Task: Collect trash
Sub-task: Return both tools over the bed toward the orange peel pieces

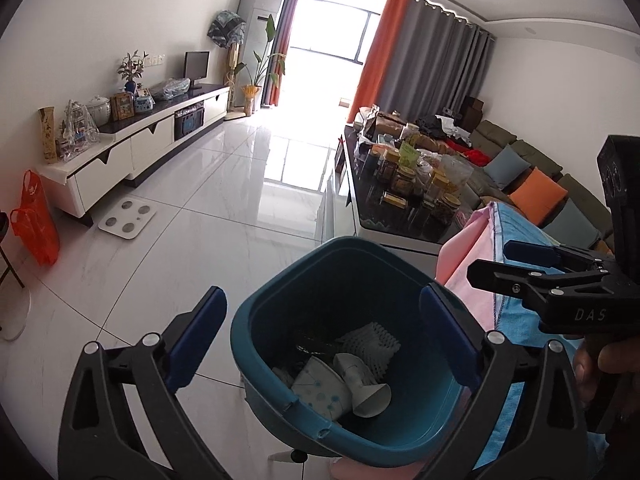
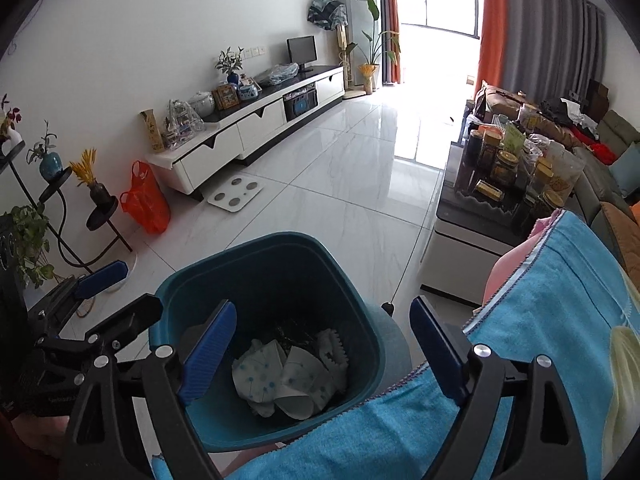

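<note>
Both grippers hovered above a teal bin (image 1: 256,320) in a living room, the left gripper (image 1: 320,336) and the right gripper (image 2: 324,344) each with fingers spread wide and nothing between them. The bin stood on the white tiled floor (image 1: 224,184), touching or just beside a blue towel (image 2: 560,320) draped over a surface at its right. Inside lay the collected trash: crumpled paper cups (image 1: 320,388) with a dotted print and a piece of white foam netting (image 1: 368,344), all at the bottom. In the left view the right gripper (image 1: 500,264) showed at the edge, held by a hand (image 1: 604,364). No loose trash was plainly visible on the floor. Judging from this, the drop looked complete; the sound course was to lift both tools straight up, clear of the rim and the towel's edge, before searching the cluttered coffee table (image 2: 472,216) for more.
</note>
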A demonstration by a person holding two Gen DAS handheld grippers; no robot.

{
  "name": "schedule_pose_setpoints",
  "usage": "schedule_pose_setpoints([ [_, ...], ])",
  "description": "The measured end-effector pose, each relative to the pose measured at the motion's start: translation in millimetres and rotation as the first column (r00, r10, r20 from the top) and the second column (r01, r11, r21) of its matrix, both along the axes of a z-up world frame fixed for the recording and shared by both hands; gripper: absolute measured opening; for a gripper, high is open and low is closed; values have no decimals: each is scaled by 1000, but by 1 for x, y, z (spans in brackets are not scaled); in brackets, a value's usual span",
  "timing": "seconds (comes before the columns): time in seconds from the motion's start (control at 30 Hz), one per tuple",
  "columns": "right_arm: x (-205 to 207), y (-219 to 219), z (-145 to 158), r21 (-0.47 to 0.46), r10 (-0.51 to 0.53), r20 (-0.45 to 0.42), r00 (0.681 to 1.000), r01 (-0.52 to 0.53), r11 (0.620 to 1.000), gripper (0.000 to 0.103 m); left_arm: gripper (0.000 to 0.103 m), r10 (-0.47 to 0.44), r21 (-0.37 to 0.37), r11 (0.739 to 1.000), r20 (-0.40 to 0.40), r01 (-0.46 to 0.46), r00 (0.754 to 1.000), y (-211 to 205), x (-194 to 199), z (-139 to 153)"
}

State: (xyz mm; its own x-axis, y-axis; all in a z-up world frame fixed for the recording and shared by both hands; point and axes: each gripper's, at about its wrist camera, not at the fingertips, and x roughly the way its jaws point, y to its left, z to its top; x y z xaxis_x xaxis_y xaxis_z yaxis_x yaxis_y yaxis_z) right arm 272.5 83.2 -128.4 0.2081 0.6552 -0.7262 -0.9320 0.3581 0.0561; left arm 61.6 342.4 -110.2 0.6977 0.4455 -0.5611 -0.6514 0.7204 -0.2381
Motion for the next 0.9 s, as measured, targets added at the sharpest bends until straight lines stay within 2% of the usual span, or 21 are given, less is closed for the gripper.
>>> schedule_pose_setpoints([
  [0.17, -5, -43, 23, 114, -30, 15, 999, 28, 993, 96, 97, 18, 65, 998, 72, -23, 997, -17, -25, 39],
  [0.27, -12, -78, 35, 176, -70, 55, 996, 59, 983, 96, 97, 8, 118, 993, 116, -21, 993, -37, -33, 67],
  [0.37, -15, -111, 43, 224, -112, 57, 992, 96, 970, 96, 97, -29, 170, 986, 168, 0, 985, -65, -34, 94],
  [0.57, -15, -180, 55, 297, -210, 46, 977, 187, 936, 96, 97, -176, 276, 955, 229, 109, 957, -137, -18, 132],
  [0.67, -17, -218, 60, 326, -279, 86, 956, 237, 915, 96, 97, -262, 299, 936, 234, 187, 936, -174, -6, 140],
  [0.77, -21, -254, 62, 348, -366, 136, 921, 301, 888, 96, 97, -338, 340, 906, 217, 253, 916, -213, 6, 142],
  [0.9, -30, -308, 59, 369, -494, 207, 844, 401, 839, 96, 97, -435, 357, 867, 204, 347, 877, -259, 18, 140],
])
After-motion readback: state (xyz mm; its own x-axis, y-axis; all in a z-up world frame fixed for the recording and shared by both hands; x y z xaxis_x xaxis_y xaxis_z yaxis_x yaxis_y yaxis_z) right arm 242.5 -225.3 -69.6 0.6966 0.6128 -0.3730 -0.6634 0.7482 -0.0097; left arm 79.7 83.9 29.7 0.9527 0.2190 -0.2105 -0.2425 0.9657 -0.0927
